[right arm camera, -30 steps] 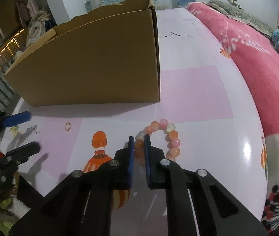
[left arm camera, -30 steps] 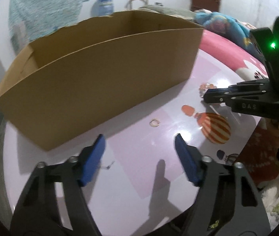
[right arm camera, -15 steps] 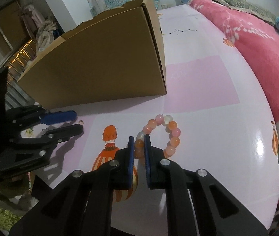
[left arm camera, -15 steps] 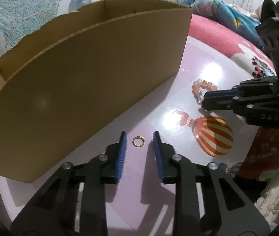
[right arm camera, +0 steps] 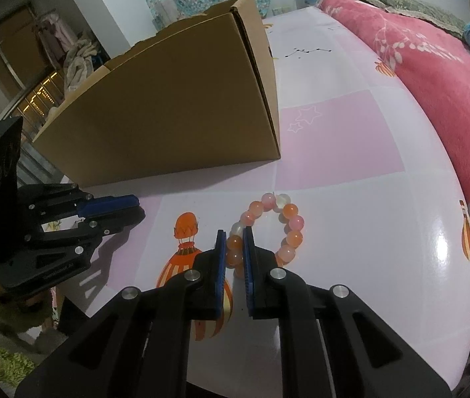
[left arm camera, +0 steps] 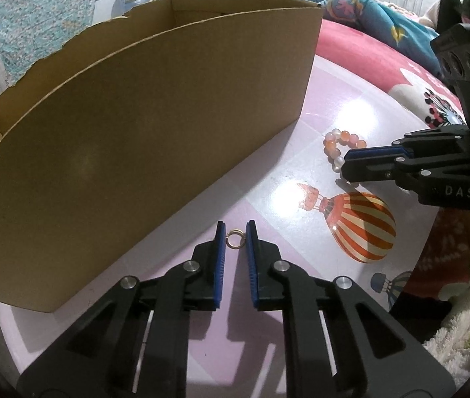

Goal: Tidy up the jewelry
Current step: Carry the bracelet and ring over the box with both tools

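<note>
Bottom centre of the left wrist view: left gripper (left arm camera: pixel 235 242) has its jaws down on the table (left arm camera: pixel 301 139) either side of a small gold ring (left arm camera: pixel 235 238). The jaws have just been closing, and the ring sits right between the blue pads, apparently touched on both sides. I judge it pinched but not yet lifted; it lies flat on the surface.

Bottom centre of the right wrist view: right gripper (right arm camera: pixel 234 248) is clamped on the near side of the bead bracelet (right arm camera: pixel 268 225). Beads are squeezed between the pads, and the rest of the loop rests on the table beside the orange balloon print (right arm camera: pixel 185 242).

The cardboard box (right arm camera: pixel 168 109) fills the upper left of both views, open at the top and standing just behind both pieces. Its inside is barely visible, so I can't tell what's already in it.

Progress: early, by my read. Both pieces gripped, neither raised or stowed. Left to do, presumably: lift each over the box wall and drop it in. The ring is tiny and thin, so slip risk on the lift looks real.
</note>
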`<state>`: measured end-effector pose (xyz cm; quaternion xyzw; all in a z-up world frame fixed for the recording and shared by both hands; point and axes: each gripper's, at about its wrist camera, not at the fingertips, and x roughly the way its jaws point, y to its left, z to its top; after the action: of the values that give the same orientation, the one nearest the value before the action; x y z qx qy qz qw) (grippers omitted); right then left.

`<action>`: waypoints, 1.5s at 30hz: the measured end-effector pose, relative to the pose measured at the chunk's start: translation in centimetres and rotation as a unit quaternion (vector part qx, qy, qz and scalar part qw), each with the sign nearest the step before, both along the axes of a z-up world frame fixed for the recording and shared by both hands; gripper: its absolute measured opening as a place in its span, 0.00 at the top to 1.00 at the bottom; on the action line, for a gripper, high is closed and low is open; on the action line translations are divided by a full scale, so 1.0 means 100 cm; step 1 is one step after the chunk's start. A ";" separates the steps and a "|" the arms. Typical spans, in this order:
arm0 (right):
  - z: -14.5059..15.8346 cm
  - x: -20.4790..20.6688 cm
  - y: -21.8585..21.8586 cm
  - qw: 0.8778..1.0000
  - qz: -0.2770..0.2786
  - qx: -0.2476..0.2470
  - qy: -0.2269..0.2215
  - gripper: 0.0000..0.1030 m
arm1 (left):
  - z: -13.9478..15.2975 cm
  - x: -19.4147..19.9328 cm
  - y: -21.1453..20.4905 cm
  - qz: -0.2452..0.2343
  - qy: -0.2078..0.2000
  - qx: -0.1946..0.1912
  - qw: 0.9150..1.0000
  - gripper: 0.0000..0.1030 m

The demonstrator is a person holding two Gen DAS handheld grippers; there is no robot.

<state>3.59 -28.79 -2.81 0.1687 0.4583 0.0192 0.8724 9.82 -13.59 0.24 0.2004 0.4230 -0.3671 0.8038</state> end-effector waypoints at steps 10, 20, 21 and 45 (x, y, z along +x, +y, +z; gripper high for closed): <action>-0.001 -0.001 -0.001 1.000 -0.005 0.000 -0.003 0.90 | 0.000 -0.002 0.002 0.001 0.003 -0.005 1.000 0.89; 0.025 -0.014 -0.009 0.999 -0.023 0.015 -0.035 0.90 | 0.029 -0.018 0.015 0.000 -0.020 -0.022 1.000 0.89; 0.028 -0.015 -0.010 0.999 -0.024 0.017 -0.040 0.90 | 0.036 -0.021 0.018 -0.001 -0.025 -0.028 0.999 0.89; 0.181 0.054 -0.011 0.978 0.069 0.058 -0.190 0.90 | 0.149 0.094 0.034 0.004 0.036 -0.127 0.991 0.89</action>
<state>9.00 -29.85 15.26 0.1804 0.2930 0.1375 0.9288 19.24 -10.21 15.18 0.0817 0.4024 -0.4215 0.8086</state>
